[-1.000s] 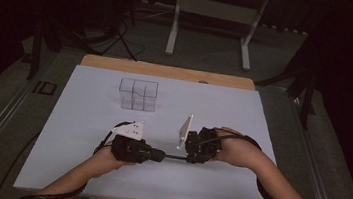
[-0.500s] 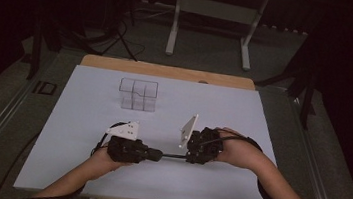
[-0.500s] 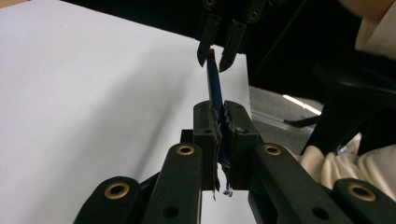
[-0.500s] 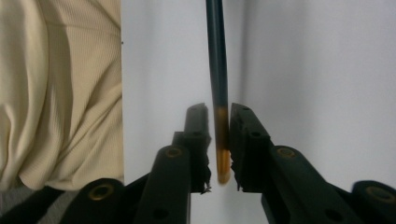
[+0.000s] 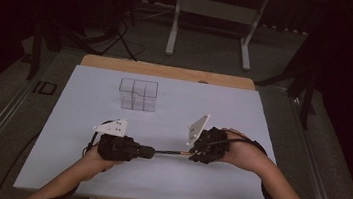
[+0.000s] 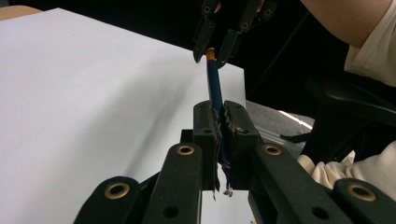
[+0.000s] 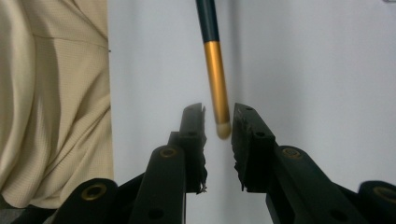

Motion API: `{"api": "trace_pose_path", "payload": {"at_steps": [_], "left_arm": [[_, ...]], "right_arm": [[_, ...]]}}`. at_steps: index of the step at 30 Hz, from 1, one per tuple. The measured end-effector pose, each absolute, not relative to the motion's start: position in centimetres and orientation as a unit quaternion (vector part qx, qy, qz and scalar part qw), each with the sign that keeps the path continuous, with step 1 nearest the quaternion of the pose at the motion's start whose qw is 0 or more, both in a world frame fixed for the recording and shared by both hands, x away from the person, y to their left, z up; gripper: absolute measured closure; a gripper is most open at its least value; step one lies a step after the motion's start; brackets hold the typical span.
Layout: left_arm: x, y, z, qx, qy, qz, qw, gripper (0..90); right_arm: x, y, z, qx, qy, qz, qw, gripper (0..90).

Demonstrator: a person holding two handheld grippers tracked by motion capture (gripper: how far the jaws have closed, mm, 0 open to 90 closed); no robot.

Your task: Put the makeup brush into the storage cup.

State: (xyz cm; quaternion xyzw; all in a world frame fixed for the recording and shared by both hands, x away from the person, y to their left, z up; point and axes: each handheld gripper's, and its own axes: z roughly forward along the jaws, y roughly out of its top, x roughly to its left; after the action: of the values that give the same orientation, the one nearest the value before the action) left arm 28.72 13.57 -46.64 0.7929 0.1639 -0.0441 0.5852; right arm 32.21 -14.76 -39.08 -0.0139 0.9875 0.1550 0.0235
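Surroundings: a clear compartment box point(image 5: 138, 94) stands well apart on the white desk point(image 5: 263, 119), beyond both hands; nothing lies between it and them.
Pencil point(image 6: 214, 84): level above the desk, spanning the two grippers.
Left gripper point(image 6: 223, 122): clenched on the pencil's dark shaft.
Right gripper point(image 7: 218, 122): released; its jaws have just been opening, with the pencil's gold, eraser-tipped end between them, untouched.
Change: a second ago the right gripper was clamped on that end; hands hardly shifted.

No readable text anywhere (none legible).
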Motion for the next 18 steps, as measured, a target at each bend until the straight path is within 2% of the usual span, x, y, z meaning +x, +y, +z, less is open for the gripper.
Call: {"api": "trace_pose_path", "payload": {"at_steps": [4,8,18], "left_arm": [[28.72,13.39,-46.69,0.798,0.161,-0.045,0.579,86.2],[28.80,13.29,-46.78,0.799,0.161,-0.050,0.577,86.1],[29.23,13.18,-47.24,0.799,0.158,-0.077,0.575,85.7]], "right_arm": [[32.13,-14.31,-39.22,-0.023,0.988,0.151,0.021,76.2],[32.17,-13.97,-39.38,-0.031,0.990,0.140,0.016,82.4],[32.01,-13.97,-39.65,-0.074,0.989,0.129,0.005,84.7]]}}
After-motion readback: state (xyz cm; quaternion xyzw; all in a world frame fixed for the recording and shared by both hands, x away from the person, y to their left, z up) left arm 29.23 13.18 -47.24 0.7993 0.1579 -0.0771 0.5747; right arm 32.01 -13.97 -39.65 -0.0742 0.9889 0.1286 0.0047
